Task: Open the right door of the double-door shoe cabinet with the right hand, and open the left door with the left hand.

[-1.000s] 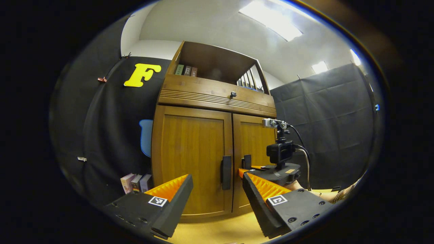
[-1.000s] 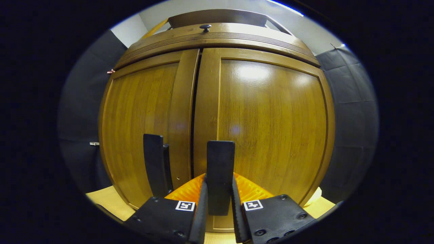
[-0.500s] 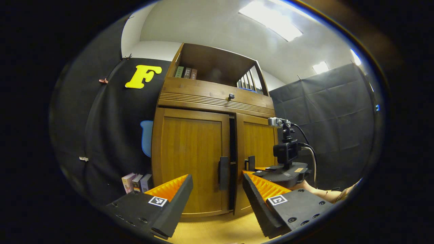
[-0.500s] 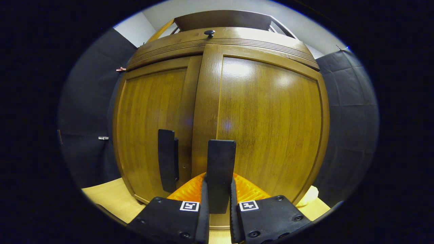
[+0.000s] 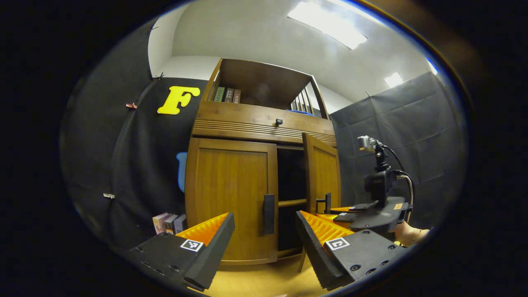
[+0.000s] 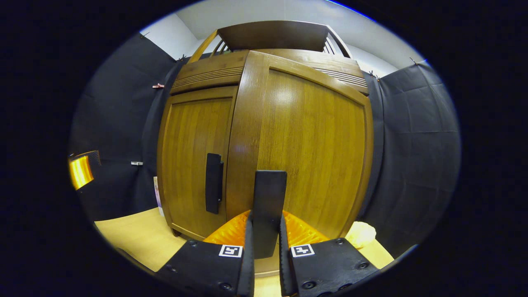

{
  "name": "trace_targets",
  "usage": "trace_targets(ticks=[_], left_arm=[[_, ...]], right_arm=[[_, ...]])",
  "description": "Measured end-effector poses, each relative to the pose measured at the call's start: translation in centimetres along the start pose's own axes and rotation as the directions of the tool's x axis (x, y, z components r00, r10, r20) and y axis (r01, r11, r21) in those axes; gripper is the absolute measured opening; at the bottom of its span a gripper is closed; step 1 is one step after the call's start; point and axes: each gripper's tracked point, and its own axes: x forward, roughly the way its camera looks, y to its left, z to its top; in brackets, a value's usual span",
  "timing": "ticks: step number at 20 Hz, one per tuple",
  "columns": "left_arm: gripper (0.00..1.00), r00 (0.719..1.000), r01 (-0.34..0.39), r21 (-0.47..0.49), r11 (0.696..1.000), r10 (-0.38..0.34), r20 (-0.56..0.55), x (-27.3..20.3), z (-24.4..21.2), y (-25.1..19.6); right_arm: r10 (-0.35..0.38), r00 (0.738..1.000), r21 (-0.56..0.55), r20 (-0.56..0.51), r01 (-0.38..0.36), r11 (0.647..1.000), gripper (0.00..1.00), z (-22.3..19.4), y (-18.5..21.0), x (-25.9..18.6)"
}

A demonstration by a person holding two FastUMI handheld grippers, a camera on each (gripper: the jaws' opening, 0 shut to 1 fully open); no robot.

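Note:
The wooden shoe cabinet [image 5: 255, 128] stands ahead. Its left door [image 5: 231, 198] is closed, with a dark vertical handle [image 5: 269, 214]. My left gripper [image 5: 264, 215] is open a short way in front of that handle, touching nothing. The right door [image 5: 324, 173] stands swung out, baring the dark inside and a shelf [image 5: 292, 202]. In the right gripper view the right door [image 6: 313, 144] is close ahead, and my right gripper [image 6: 266, 222] is shut on the right door's handle [image 6: 269, 198]. The left door's handle [image 6: 213, 183] is beside it.
Several books [image 5: 169, 222] stand on the floor left of the cabinet. More books [image 5: 227, 95] sit in the open top shelf above a drawer knob [image 5: 279, 121]. The light wooden floor [image 5: 264, 280] runs under the grippers. A pale lump [image 6: 359, 234] lies by the cabinet's right foot.
The right door has swung from closed to well open, pulled by my right gripper, which moved back and to the right. My left gripper stayed open and barely moved.

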Motion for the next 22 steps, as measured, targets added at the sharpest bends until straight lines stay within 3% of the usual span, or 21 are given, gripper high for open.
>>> trace_targets(ticks=[2, 5, 6, 10, 15, 20, 22], left_arm=[[0.92, 1.0, 0.012, -0.02, 1.0, -0.012, -0.007, 0.2, -0.1, -0.8], [0.92, 0.999, 0.031, -0.049, 0.998, -0.032, -0.017, 1.0, -0.5, -2.0], [0.92, 0.999, 0.035, -0.057, 0.998, -0.037, -0.026, 1.2, -0.8, -2.4], [0.93, 0.995, 0.067, -0.083, 0.994, -0.073, -0.064, 2.1, -1.9, -4.2], [0.94, 0.994, 0.094, -0.075, 0.993, -0.098, -0.057, 3.1, -2.0, -6.3], [0.94, 0.988, 0.135, -0.075, 0.988, -0.14, -0.069, 3.6, -2.6, -8.1], [0.94, 0.988, 0.134, -0.064, 0.989, -0.138, -0.064, 4.0, -2.6, -8.4]], right_arm=[[-0.002, 1.0, 0.003, -0.001, 0.002, 1.0, 0.28, 0.1, -0.7, -1.6], [-0.018, 1.0, 0.007, 0.002, 0.018, 1.0, 0.23, 0.2, -2.0, -3.6], [-0.023, 1.0, 0.009, 0.003, 0.023, 1.0, 0.28, 0.1, -2.5, -4.3], [-0.054, 0.998, 0.013, 0.01, 0.054, 0.998, 0.28, 0.2, -4.6, -6.7], [-0.125, 0.992, -0.036, 0.021, 0.126, 0.991, 0.27, 0.3, -7.6, -9.1], [-0.136, 0.989, 0.004, 0.053, 0.136, 0.991, 0.26, 1.9, -9.1, -11.1], [-0.166, 0.984, -0.012, 0.058, 0.167, 0.986, 0.22, 2.2, -9.9, -11.3]])
